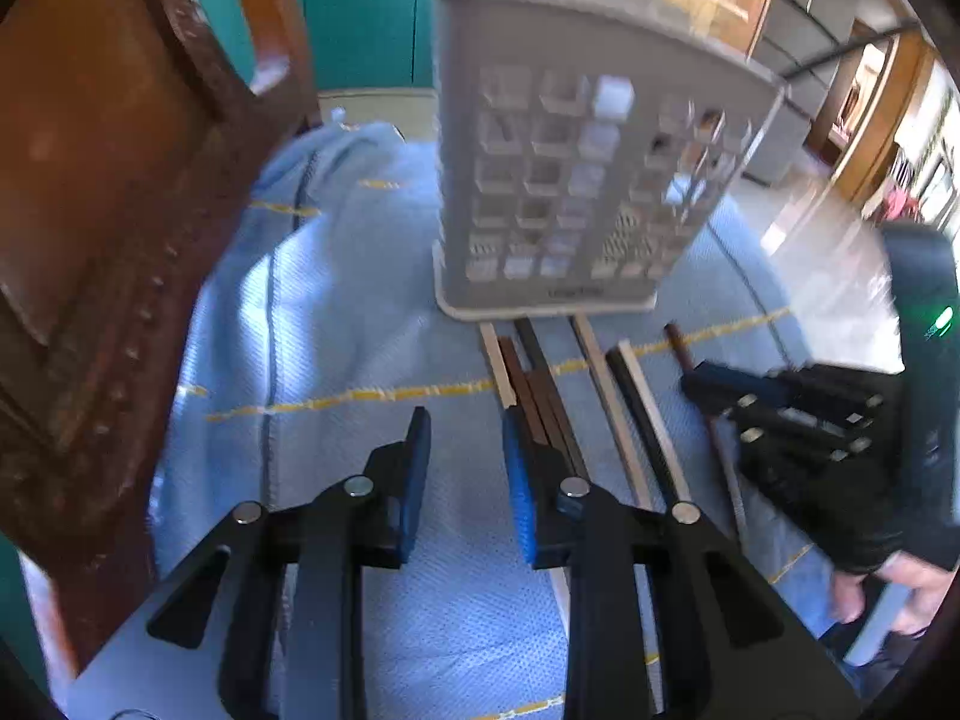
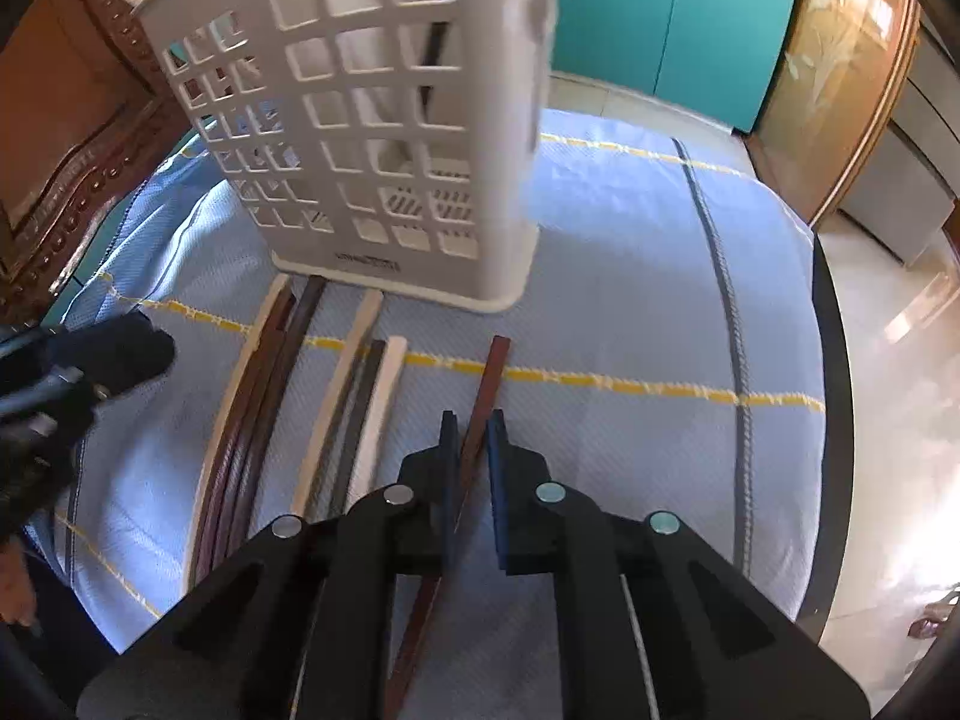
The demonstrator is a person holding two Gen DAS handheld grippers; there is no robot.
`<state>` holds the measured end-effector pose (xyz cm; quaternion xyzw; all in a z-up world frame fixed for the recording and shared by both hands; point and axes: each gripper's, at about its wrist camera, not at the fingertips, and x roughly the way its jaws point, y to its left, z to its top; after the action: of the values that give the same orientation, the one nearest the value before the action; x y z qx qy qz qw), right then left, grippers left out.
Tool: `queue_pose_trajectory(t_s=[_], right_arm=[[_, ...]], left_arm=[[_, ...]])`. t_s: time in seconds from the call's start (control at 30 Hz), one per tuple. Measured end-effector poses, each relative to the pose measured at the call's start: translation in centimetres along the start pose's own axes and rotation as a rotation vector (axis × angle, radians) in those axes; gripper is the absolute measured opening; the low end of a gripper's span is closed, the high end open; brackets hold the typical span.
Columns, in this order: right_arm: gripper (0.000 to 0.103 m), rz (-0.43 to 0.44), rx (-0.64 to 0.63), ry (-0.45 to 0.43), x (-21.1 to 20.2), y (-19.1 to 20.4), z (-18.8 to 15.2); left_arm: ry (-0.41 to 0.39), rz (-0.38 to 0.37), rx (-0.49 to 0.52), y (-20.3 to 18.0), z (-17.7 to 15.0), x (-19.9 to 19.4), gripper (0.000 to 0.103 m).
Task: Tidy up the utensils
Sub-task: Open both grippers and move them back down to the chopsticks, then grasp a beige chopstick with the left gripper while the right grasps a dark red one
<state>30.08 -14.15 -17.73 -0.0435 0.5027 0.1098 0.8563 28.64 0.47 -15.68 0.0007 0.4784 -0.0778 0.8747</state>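
A white perforated utensil holder (image 1: 570,180) stands upright on a blue cloth (image 1: 372,312); it also shows in the right wrist view (image 2: 384,120), with a dark stick inside. Several chopsticks, pale, brown and black, lie in front of it (image 1: 540,384) (image 2: 270,372). My left gripper (image 1: 467,444) is open and empty, its right finger beside the brown chopsticks. My right gripper (image 2: 471,438) has its jaws close around a reddish-brown chopstick (image 2: 489,378) that lies on the cloth; the jaws look nearly shut on it. The right gripper also appears in the left wrist view (image 1: 798,420).
A carved brown wooden chair back (image 1: 108,240) rises at the left. The round table's dark edge (image 2: 834,420) curves at the right, with pale floor beyond. Teal cabinets (image 2: 690,18) stand behind. The cloth has yellow stripes.
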Motion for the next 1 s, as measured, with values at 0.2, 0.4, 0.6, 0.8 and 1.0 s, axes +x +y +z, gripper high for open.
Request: queue_pose_trajectory(t_s=[0.2, 0.4, 0.6, 0.8, 1.0], right_arm=[[0.01, 0.005, 0.026, 0.01, -0.5, -1.5, 0.0], [0.01, -0.003, 0.014, 0.01, -0.4, -1.8, 0.0], [0.011, -0.004, 0.022, 0.009, -0.4, -1.0, -0.7], [0.012, -0.019, 0.01, 0.005, -0.6, -0.5, -1.0], [0.014, -0.018, 0.006, 0.004, -0.8, -0.4, -1.1]], left_arm=[[0.035, 0.011, 0.035, -0.9, -0.5, 1.0, 0.032], [0.057, 0.014, 0.048, -1.0, -1.3, 1.7, 0.032], [0.055, 0.019, 0.038, -0.7, -1.3, 1.8, 0.041], [0.058, 0.015, 0.037, -0.3, -1.6, 1.9, 0.042], [0.063, 0.037, 0.047, -0.4, -1.8, 1.8, 0.042]])
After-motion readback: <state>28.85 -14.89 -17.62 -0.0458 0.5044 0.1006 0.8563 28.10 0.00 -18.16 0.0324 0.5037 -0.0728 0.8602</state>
